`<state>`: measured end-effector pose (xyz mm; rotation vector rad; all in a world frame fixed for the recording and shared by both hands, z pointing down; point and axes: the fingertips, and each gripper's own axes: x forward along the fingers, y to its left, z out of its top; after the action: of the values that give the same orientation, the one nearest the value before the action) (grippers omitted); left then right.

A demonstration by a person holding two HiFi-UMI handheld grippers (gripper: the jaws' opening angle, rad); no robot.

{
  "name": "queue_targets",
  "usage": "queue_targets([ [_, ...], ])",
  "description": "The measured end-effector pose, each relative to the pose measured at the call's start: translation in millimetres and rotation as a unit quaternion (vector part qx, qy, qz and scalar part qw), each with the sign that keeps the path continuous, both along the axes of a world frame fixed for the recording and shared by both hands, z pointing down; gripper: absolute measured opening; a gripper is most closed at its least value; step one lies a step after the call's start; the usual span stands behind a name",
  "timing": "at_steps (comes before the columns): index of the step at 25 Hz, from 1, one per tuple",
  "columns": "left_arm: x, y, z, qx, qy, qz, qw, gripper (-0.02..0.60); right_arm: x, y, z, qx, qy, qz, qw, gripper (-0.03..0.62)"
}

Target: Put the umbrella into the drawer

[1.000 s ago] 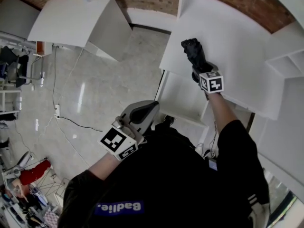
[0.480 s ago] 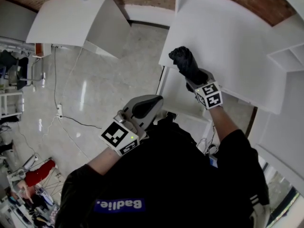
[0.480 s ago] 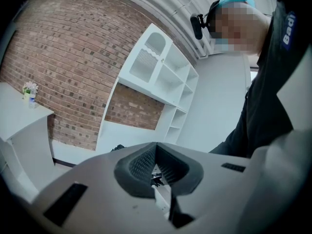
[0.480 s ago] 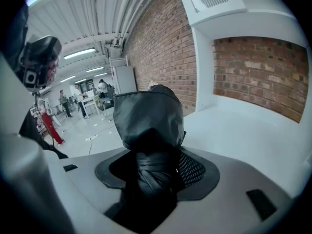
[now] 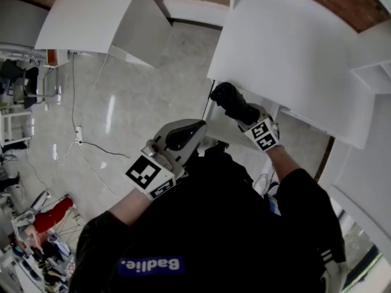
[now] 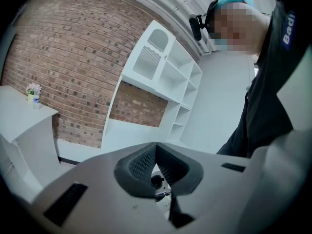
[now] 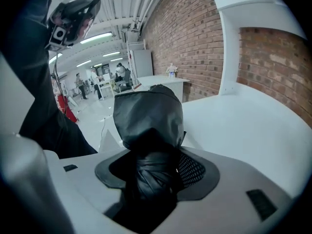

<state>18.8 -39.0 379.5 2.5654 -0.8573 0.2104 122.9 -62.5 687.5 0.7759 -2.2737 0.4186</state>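
The umbrella (image 5: 226,97) is black, folded and in its sleeve. My right gripper (image 5: 242,112) is shut on it, and it juts out over the near left edge of the white desk top (image 5: 293,47). In the right gripper view the umbrella (image 7: 148,118) stands up between the mesh pads, with the gripper (image 7: 156,165) clamped round its lower part. Under the desk edge I see white drawer-like panels (image 5: 227,133), mostly hidden by the arm. My left gripper (image 5: 198,128) hangs near my chest. Its pads (image 6: 141,165) meet at the tips with nothing between them.
A second white table (image 5: 91,14) stands at the far left over the glossy floor (image 5: 122,115), where a cable trails. White shelving (image 5: 372,78) rises to the right of the desk. A brick wall (image 6: 63,67) runs behind.
My right gripper has carried the umbrella back from over the desk top to its near left edge, lower and closer to me. The left gripper has barely shifted.
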Motion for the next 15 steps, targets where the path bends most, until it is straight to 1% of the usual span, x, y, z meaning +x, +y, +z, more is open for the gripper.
queue_targets([
  [6, -7, -1, 7, -0.004, -0.013, -0.013, 0.9998, 0.002, 7, 11, 56, -0.044, 0.048, -0.006, 0.998, 0.265],
  [15, -22, -2, 14, -0.015, -0.012, -0.040, 0.9990, 0.002, 8, 7, 124, -0.094, 0.098, -0.008, 0.991, 0.266],
])
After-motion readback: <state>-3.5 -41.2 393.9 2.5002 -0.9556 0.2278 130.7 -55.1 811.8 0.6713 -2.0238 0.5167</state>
